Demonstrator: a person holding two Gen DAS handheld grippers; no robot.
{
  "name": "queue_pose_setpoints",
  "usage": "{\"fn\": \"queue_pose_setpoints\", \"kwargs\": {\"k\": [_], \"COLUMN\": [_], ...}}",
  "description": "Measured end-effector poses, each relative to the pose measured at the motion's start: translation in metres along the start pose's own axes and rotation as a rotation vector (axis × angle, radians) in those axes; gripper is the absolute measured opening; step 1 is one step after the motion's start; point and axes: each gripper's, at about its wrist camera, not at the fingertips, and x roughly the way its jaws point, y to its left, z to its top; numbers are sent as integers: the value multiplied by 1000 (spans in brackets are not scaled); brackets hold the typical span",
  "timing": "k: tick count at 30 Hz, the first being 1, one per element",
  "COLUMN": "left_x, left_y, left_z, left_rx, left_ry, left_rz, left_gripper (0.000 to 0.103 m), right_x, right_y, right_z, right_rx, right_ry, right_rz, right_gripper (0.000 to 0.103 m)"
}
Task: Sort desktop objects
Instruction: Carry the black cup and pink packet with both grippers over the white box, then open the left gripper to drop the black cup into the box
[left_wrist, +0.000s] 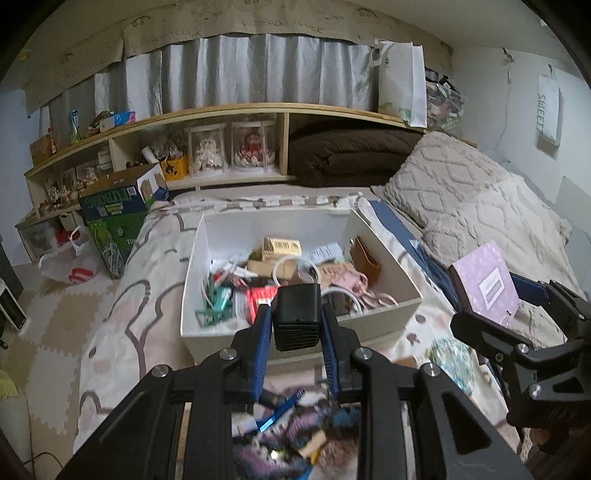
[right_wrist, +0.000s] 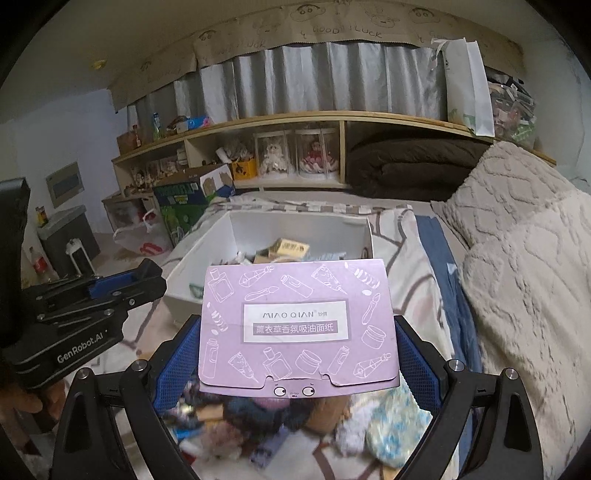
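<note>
My left gripper (left_wrist: 295, 317) is shut on a small black box-shaped device (left_wrist: 297, 314) and holds it above the near edge of a white storage box (left_wrist: 201, 258) full of small items. My right gripper (right_wrist: 297, 325) is shut on a flat purple paper packet (right_wrist: 297, 321), held up in front of the white storage box (right_wrist: 207, 251). The purple packet also shows at the right of the left wrist view (left_wrist: 487, 282), and the right gripper (left_wrist: 517, 332) beside it. A blurred pile of small objects (left_wrist: 291, 432) lies on the bed below both grippers.
The box rests on a patterned bedspread (left_wrist: 147, 295). A beige textured blanket (left_wrist: 480, 206) lies at the right. A wooden shelf (left_wrist: 221, 118) with dolls and a brown quilt runs behind. A green carton (left_wrist: 114, 221) and a plastic bag (left_wrist: 70, 262) stand at the left.
</note>
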Motion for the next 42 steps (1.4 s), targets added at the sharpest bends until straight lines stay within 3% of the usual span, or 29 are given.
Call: {"fn": "queue_pose_setpoints", "kwargs": {"k": [11, 16, 27, 42], "left_x": [39, 63, 104, 158], "left_y": [14, 21, 26, 55], "left_z": [42, 54, 64, 53], "left_rx": [-20, -53, 34, 83], "left_ry": [-30, 9, 48, 195], "left_rz": [12, -35, 22, 117], "left_gripper": [26, 26, 26, 26], "right_x": [47, 68, 114, 154], "right_y": [-8, -15, -28, -20], "right_z": [34, 46, 69, 58], "right_rx": [-12, -17, 37, -11], "right_ry": [7, 9, 50, 150], "right_rz": [-4, -9, 16, 12], "right_gripper": [97, 97, 97, 97]}}
